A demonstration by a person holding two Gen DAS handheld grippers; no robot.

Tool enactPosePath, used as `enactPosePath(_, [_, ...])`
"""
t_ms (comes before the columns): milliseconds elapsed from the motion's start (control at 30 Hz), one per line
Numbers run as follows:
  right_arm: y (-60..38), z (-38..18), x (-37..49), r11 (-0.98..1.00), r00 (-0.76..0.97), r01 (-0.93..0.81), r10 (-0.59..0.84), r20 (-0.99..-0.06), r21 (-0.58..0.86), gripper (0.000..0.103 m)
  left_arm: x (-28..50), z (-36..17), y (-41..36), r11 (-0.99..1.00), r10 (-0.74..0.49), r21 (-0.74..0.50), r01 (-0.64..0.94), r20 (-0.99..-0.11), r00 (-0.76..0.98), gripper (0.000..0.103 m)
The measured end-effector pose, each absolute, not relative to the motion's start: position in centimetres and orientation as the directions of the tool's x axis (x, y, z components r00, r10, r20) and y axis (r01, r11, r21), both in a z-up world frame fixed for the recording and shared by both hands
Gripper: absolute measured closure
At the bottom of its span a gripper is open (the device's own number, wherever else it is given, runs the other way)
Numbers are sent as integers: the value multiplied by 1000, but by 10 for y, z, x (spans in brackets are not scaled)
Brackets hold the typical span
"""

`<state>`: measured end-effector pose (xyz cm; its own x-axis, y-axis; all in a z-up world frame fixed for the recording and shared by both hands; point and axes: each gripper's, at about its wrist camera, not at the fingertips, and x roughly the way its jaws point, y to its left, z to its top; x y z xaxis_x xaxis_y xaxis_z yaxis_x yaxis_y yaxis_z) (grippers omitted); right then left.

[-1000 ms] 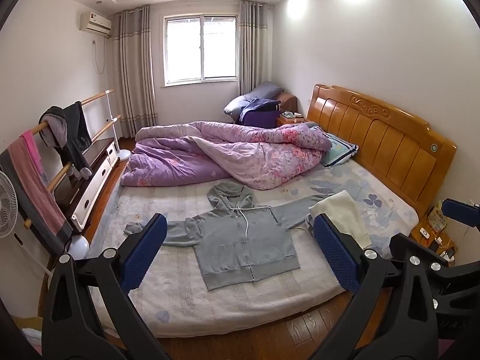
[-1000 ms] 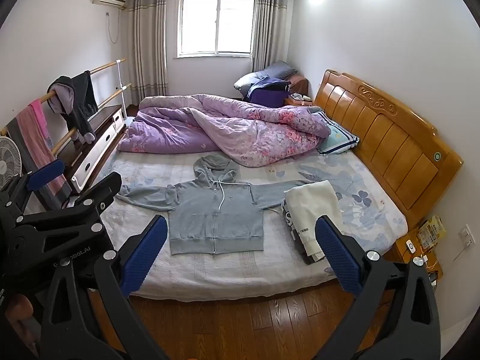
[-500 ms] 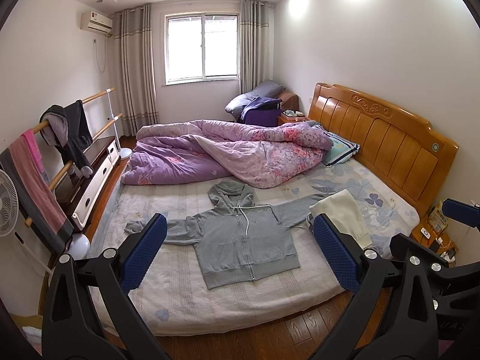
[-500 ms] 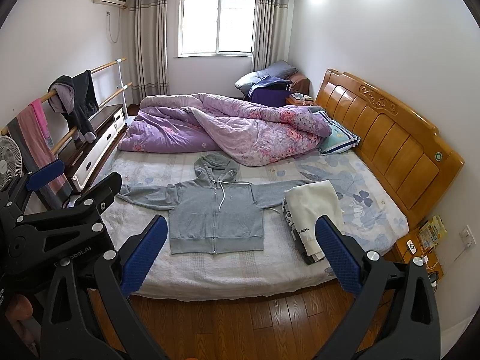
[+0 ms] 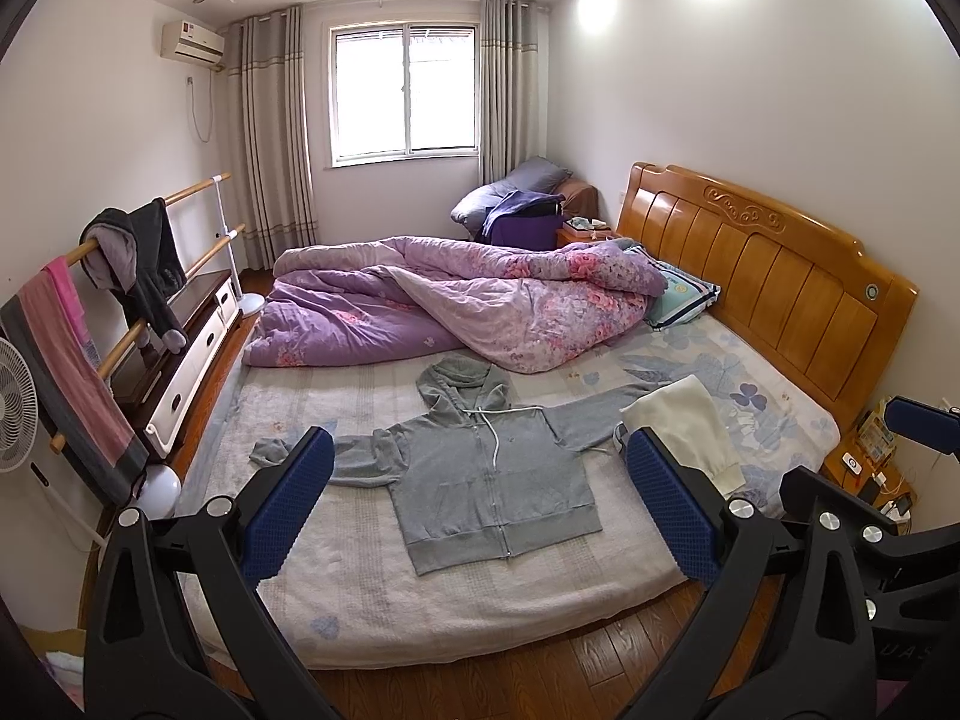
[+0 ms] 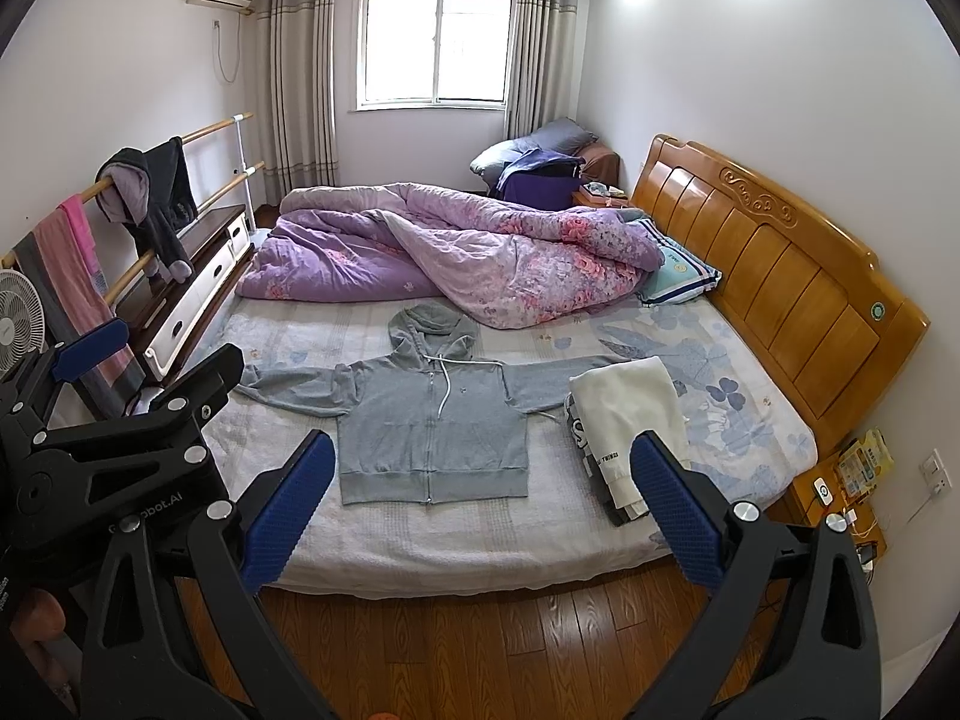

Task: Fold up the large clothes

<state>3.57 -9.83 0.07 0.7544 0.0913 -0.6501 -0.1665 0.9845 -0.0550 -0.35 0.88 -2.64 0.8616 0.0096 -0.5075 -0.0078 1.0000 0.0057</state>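
Observation:
A grey zip-up hoodie (image 5: 489, 483) lies flat and face up on the bed, sleeves spread out to both sides, hood toward the quilt. It also shows in the right wrist view (image 6: 432, 426). My left gripper (image 5: 480, 504) is open and empty, held well back from the bed above the floor. My right gripper (image 6: 480, 507) is open and empty too, at about the same distance from the bed. The left gripper's body (image 6: 108, 420) shows at the left of the right wrist view. A stack of folded clothes (image 6: 627, 420) with a cream piece on top lies over the hoodie's right sleeve end.
A rumpled purple floral quilt (image 5: 456, 300) covers the far half of the bed. The wooden headboard (image 5: 762, 264) is on the right, a nightstand (image 6: 840, 492) beside it. A clothes rail (image 5: 120, 276), low cabinet (image 5: 180, 348) and fan (image 5: 18, 402) stand left. Wooden floor (image 6: 480, 630) lies below.
Both views have drifted very slightly; the hoodie and the folded stack have not moved, and both grippers stay open.

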Motion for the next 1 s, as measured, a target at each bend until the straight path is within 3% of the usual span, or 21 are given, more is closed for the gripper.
enactPosePath(1000, [-86, -16, 35, 985, 749, -166, 91, -657, -53, 8, -22, -26, 41, 1000, 15, 7, -13, -526, 851, 5])
